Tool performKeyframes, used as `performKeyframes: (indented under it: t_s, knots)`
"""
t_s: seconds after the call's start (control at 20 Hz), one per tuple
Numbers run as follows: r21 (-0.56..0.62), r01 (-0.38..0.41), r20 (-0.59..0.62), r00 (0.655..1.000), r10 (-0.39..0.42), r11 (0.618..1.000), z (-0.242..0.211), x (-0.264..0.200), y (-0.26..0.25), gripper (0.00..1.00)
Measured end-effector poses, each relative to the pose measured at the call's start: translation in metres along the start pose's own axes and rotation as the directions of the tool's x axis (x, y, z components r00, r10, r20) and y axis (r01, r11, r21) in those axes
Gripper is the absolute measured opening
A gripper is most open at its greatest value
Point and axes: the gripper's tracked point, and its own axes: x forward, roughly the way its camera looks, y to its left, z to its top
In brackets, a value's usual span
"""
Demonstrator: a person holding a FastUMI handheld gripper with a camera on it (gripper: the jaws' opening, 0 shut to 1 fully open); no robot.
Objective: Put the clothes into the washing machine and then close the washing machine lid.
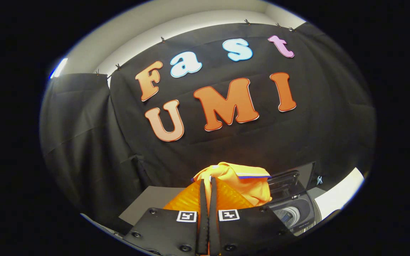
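Gripper view looks up at the black cloth wall (84, 142) of the booth, which rises behind the washing machine (297, 209) and takes up most of what is seen. A pale ceiling strip (176, 25) runs above the cloth, well above the washing machine. A grey tabletop (148, 202) lies to the left of the washing machine, and a white surface (340, 195) lies just to its right. The washing machine itself sits low, with its drum opening facing up and its dark lid (292, 179) standing raised at the back of the opening. Just left of the washing machine, and partly overlapping its near edge, hangs the orange garment (242, 186), which has a blue-and-white striped trim; it is held up off the tabletop and is not inside the drum. The gripper (208, 192) has its two fingers drawn almost together, with a fold of the orange garment pinched between them.
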Motion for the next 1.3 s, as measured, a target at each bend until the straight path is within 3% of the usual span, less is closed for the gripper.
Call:
performKeyframes:
  t_s: [0.4, 1.3]
  knots:
    - [-0.005, 0.019, -0.054, 0.998, -0.019, 1.000, -0.013, 0.001, -0.104, 0.09]
    - [0.025, 0.103, -0.343, 0.935, -0.088, 0.994, -0.226, 0.098, -0.240, 0.09]
